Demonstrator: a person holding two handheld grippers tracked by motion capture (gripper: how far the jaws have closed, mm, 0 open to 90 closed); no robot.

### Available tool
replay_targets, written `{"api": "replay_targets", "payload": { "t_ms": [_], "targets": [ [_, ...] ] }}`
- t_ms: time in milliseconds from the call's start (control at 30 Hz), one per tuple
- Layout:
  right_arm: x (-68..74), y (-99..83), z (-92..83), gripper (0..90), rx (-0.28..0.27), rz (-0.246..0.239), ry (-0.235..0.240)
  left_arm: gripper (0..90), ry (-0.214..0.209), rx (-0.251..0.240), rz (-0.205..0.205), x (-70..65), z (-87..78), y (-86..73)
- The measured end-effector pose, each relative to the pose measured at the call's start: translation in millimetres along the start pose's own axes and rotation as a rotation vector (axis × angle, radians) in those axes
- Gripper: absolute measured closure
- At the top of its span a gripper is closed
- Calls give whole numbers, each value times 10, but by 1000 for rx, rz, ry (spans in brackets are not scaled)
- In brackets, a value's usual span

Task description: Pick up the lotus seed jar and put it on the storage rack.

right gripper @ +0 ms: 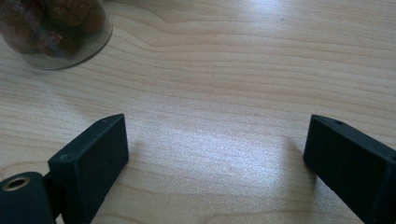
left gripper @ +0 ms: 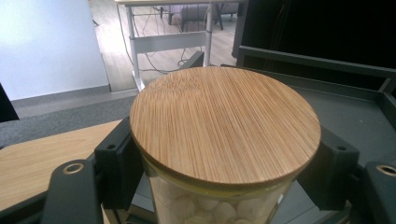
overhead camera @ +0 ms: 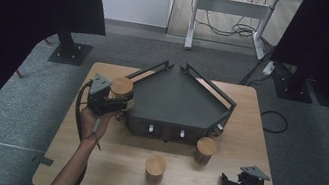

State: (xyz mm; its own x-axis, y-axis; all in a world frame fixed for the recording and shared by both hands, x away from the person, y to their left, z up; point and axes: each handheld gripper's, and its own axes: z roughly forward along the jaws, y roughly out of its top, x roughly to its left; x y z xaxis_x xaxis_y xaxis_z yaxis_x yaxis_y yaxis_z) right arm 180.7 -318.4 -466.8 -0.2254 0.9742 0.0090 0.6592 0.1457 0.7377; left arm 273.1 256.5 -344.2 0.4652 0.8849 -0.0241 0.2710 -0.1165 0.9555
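My left gripper (overhead camera: 118,99) is shut on a glass jar with a round bamboo lid (overhead camera: 122,86), held above the table's left side beside the dark five-sided tray (overhead camera: 171,99). In the left gripper view the two jaws press on the jar's sides below the lid (left gripper: 224,126), and pale round pieces show through the glass. My right gripper (overhead camera: 228,183) rests low at the table's front right corner, jaws wide open over bare wood (right gripper: 215,140) with nothing between them.
Two more bamboo-lidded jars stand on the wooden table (overhead camera: 105,163): one (overhead camera: 156,165) at the front middle, one (overhead camera: 206,146) just before the tray's front wall. A jar base with brown contents (right gripper: 51,28) lies ahead of the right gripper. The tray has raised rails.
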Motion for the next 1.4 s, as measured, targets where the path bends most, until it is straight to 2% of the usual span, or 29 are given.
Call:
{"api": "replay_targets", "payload": {
  "t_ms": [733, 1400],
  "targets": [
    [-2, 1, 1, 59, 0, -1, 2, 257, 13, 5, 13, -61, 189, 100],
    [-7, 2, 3, 59, 0, -4, 5, 257, 37, 18, 1, -106, 408, 85]
  ]
}}
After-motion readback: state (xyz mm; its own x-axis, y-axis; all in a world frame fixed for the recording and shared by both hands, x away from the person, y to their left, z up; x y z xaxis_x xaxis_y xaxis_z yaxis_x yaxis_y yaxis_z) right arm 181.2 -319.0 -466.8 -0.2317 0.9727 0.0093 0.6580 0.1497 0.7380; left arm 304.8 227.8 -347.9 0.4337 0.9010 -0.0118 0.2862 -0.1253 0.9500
